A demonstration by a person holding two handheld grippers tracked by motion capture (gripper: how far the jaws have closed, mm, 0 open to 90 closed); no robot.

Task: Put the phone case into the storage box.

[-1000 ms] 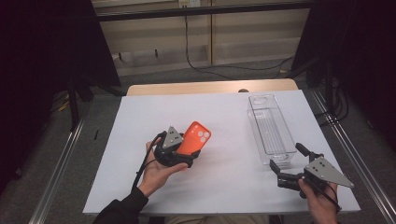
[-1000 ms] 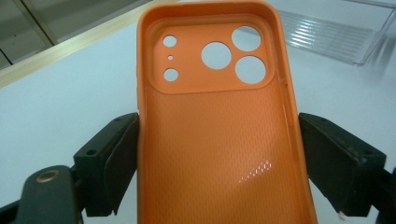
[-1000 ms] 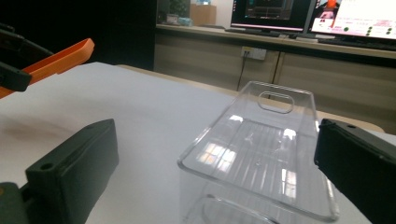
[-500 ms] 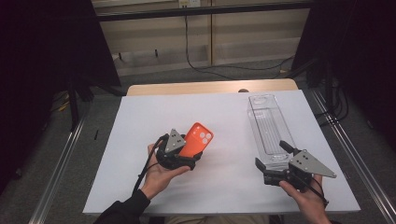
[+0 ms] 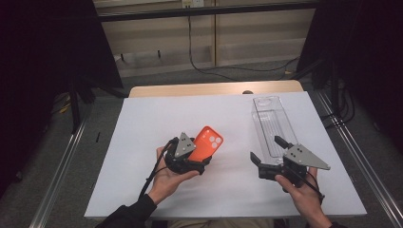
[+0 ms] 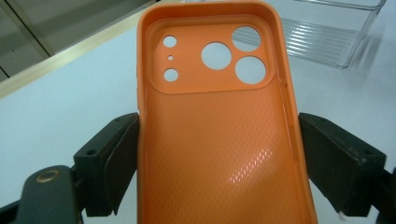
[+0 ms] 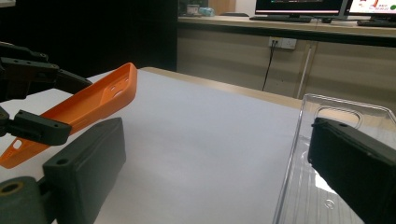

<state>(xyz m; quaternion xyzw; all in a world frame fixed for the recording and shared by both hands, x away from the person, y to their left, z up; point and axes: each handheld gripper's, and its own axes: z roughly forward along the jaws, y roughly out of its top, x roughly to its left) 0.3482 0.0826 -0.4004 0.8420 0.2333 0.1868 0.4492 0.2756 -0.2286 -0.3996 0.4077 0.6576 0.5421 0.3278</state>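
Orange phone case (image 5: 207, 142) sits pinched in the left gripper (image 5: 190, 159) fingers mid-frame, while the right gripper (image 5: 268, 156), fingers spread, has slid left toward the clear case (image 5: 271, 124), probably grabbing it next.

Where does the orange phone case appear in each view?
High view: orange phone case left of centre, held by the left gripper.
Left gripper view: case up the middle, clamped between both fingers.
Right gripper view: case at left, tilted.
Shared landmark: clear plastic case on the white table.
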